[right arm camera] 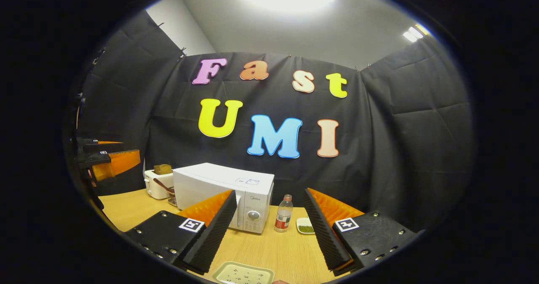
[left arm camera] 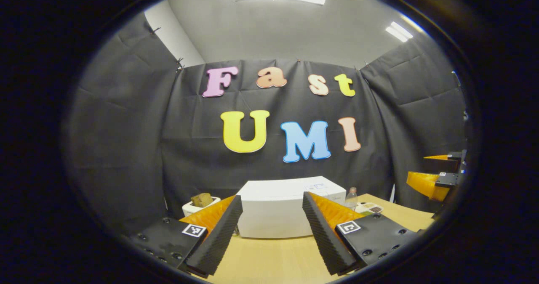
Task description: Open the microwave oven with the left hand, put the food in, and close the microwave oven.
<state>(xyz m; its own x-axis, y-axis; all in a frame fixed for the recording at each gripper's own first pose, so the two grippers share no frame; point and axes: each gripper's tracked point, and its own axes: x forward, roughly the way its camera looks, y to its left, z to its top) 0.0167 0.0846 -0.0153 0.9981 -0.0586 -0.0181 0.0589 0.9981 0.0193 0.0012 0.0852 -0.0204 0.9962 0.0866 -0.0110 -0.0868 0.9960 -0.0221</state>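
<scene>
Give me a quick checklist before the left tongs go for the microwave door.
1. Microwave oven door shut, not yet opened: ok.
2. Left tongs open, nothing held: ok.
3. Right tongs open, nothing held: ok.
4. Wooden table bare between left tongs and microwave: ok.
5. Water bottle stands upright beside the control panel, apart from the door: ok.
6. Door handle position: cannot tell.
</scene>
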